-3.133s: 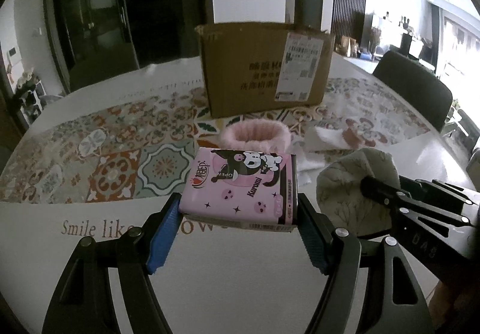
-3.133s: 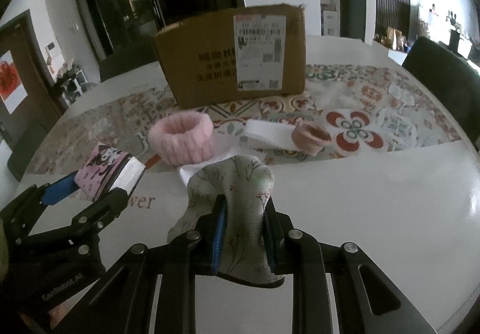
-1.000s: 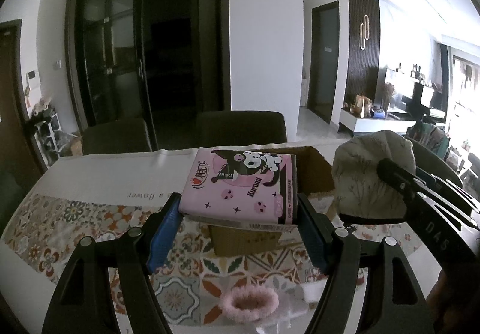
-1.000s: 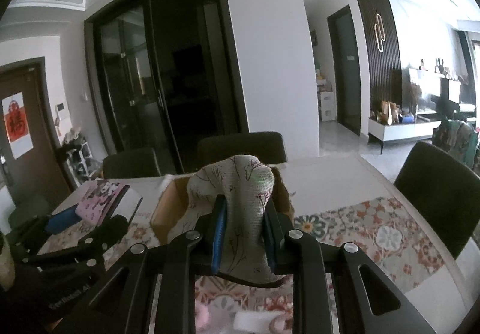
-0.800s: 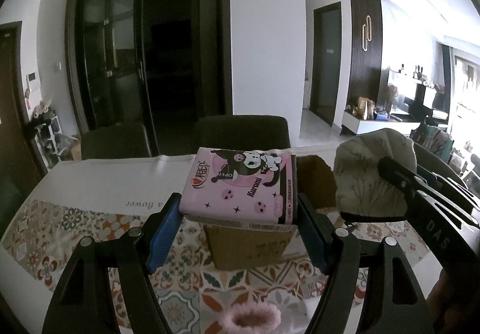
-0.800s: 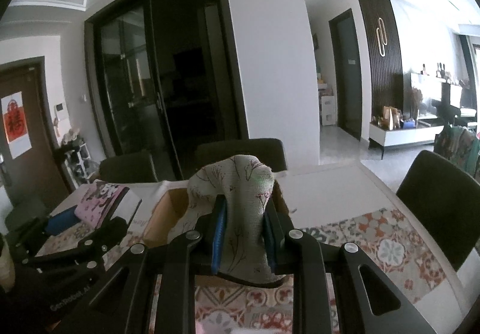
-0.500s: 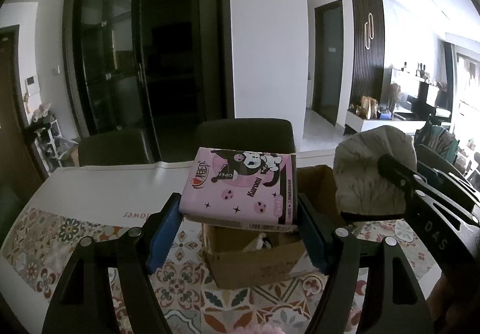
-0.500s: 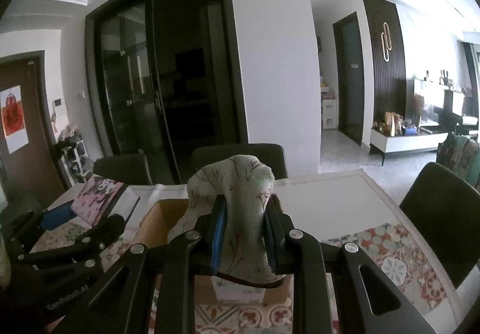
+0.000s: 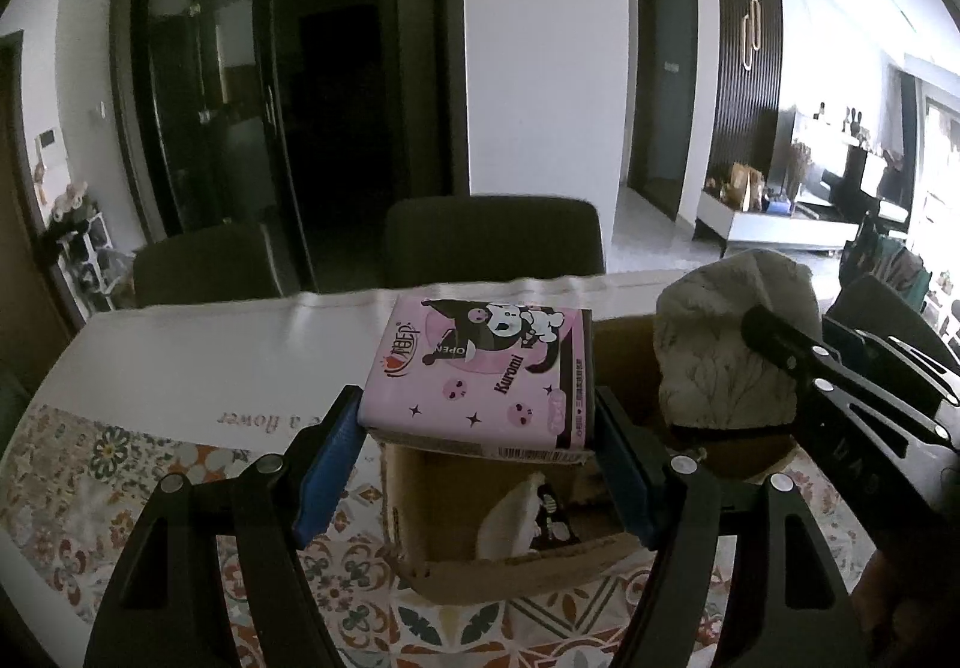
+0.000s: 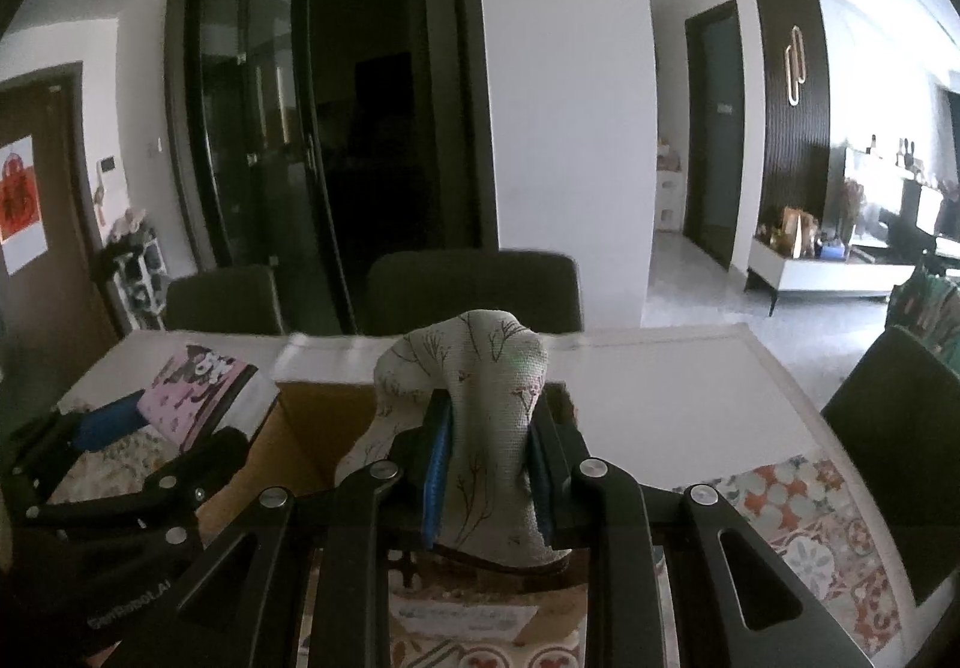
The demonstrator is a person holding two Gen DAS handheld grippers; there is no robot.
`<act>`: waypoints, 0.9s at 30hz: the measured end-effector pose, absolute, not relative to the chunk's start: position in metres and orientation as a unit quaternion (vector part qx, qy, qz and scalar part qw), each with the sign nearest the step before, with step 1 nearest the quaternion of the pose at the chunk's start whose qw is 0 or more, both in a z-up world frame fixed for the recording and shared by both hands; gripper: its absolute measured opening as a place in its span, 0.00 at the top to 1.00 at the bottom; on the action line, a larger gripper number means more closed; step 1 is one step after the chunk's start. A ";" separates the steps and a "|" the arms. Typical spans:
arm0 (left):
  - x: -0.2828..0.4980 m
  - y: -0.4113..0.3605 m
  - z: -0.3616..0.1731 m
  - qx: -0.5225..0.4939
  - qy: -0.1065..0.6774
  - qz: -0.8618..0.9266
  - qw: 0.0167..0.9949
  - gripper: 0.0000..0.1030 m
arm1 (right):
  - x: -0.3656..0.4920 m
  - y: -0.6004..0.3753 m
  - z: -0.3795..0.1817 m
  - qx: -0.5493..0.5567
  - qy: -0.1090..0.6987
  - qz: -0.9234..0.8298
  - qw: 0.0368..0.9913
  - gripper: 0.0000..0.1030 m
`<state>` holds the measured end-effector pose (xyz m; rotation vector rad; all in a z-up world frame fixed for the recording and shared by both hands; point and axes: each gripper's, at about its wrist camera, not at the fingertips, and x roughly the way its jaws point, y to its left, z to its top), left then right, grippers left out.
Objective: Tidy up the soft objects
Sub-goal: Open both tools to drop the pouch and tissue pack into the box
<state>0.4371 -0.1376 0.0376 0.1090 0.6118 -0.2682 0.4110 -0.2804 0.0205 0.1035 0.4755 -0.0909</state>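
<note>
My left gripper [image 9: 480,428] is shut on a pink Kuromi tissue pack [image 9: 480,368], held flat between its blue pads above the open cardboard box [image 9: 516,566]. A white and black item [image 9: 528,518] lies inside the box. My right gripper [image 10: 486,458] is shut on a beige cloth with a twig print [image 10: 474,398], held over the same box [image 10: 312,428]. The cloth [image 9: 720,344] also shows at the right of the left wrist view, and the tissue pack [image 10: 198,392] at the left of the right wrist view.
The box stands on a table with a patterned tile runner [image 9: 90,488] and a white cloth [image 9: 210,356]. Dark chairs [image 9: 492,242] stand behind the table's far edge, and another chair [image 10: 900,428] at the right. A dark glass door [image 10: 330,128] fills the back.
Both grippers have moved forward and slightly down with their loads. The box has come closer beneath them, its open inside now shows, and the pink ring on the runner has dropped out of view.
</note>
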 end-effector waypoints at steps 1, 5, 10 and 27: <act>0.441 -0.137 0.035 0.054 0.305 -0.133 0.941 0.29 | 0.414 -0.281 0.016 0.051 0.242 -0.044 0.968 0.75; 0.448 -0.142 0.022 0.059 0.321 -0.138 0.935 0.29 | 0.428 -0.283 0.000 0.052 0.270 -0.037 0.961 0.75; 0.458 -0.146 0.008 0.065 0.343 -0.143 0.926 0.29 | 0.439 -0.285 -0.016 0.045 0.299 -0.031 0.953 0.74; 0.456 -0.147 0.003 0.069 0.368 -0.157 0.914 0.23 | 0.440 -0.296 -0.021 0.049 0.328 -0.026 0.943 0.48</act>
